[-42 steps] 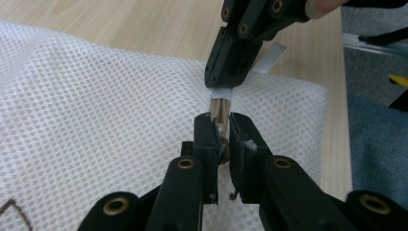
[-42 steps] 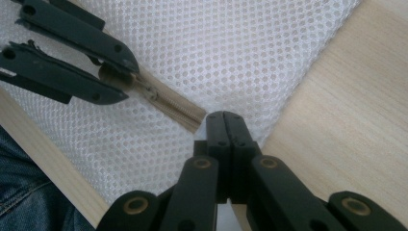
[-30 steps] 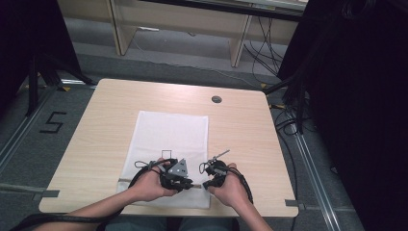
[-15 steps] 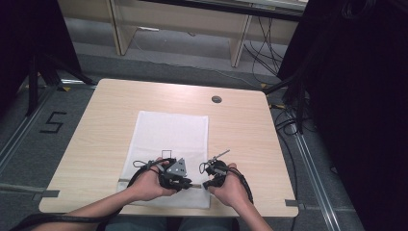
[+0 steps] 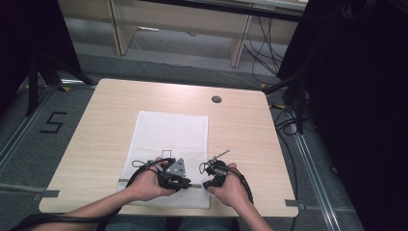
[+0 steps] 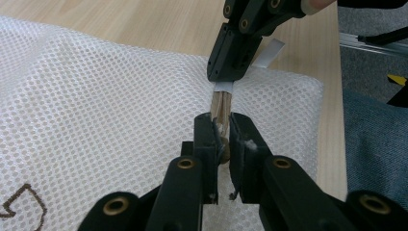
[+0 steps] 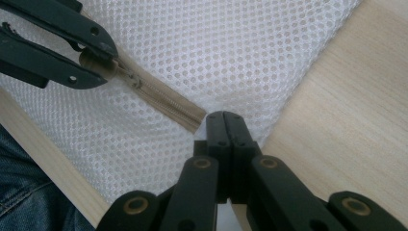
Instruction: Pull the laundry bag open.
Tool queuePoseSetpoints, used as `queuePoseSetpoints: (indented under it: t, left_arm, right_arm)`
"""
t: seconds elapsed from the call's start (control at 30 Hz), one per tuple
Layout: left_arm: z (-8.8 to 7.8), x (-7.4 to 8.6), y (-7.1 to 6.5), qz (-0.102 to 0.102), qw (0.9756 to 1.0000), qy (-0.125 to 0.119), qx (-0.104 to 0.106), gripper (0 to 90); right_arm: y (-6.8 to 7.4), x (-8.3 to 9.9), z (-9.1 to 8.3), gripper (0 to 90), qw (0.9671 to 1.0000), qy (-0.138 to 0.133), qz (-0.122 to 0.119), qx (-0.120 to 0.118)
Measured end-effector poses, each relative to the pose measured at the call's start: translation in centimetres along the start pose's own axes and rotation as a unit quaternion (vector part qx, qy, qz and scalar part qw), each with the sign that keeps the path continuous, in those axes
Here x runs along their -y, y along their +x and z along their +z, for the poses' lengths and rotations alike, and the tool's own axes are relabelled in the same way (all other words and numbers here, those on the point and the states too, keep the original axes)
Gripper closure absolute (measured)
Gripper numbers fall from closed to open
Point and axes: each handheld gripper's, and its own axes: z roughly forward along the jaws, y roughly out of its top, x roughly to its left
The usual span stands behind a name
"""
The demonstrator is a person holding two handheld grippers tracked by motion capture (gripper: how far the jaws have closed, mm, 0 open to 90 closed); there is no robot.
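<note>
Clamping the tan zipper point(image 6: 220, 108) of a white mesh bag point(image 5: 172, 139), the left gripper point(image 6: 221, 130) has its jaws pinched on the zipper's pull end, while the right gripper point(image 7: 224, 126) is clenched tight on the zipper's other end at the bag's corner, where a white tab point(image 6: 268, 53) sticks out past the edge. In the left gripper view the right gripper point(image 6: 236, 57) faces it from the far side, the short stretch of zipper running between the two. The bag lies flat on the near middle of a light wooden table point(image 5: 115, 103), its zipper edge nearest the person. A small dark outlined square point(image 5: 166, 154) is stitched on the mesh; no lettering can be read on it. On the floor to the left of the table a marked "5" point(image 5: 52, 122) is legible. Both hands point(image 5: 146, 185) sit close together over the near edge of the bag, forearms coming in from the near side, left hand point(image 5: 146, 185) just left of the right hand point(image 5: 230, 187)
</note>
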Motion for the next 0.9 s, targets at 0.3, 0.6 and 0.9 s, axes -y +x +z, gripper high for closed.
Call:
queuePoseSetpoints:
  t: [0.3, 0.6, 0.9]
  left_arm:
    - [-0.16, 0.08, -0.04, -0.003, 1.0000, -0.003, 0.001, 81.9]
    - [-0.43, 0.12, 0.00, -0.002, 1.0000, 0.001, 0.000, 81.9]
    - [-0.68, 0.25, 0.06, -0.005, 1.0000, -0.001, -0.001, 81.9]
  right_arm:
    - [0.00, 0.01, 0.00, 90.0, 1.0000, 0.000, 0.000, 0.000]
    - [0.01, 0.00, 0.00, 90.0, 1.0000, 0.000, 0.000, 0.000]
    - [0.02, 0.01, -0.01, 90.0, 1.0000, 0.000, 0.000, 0.000]
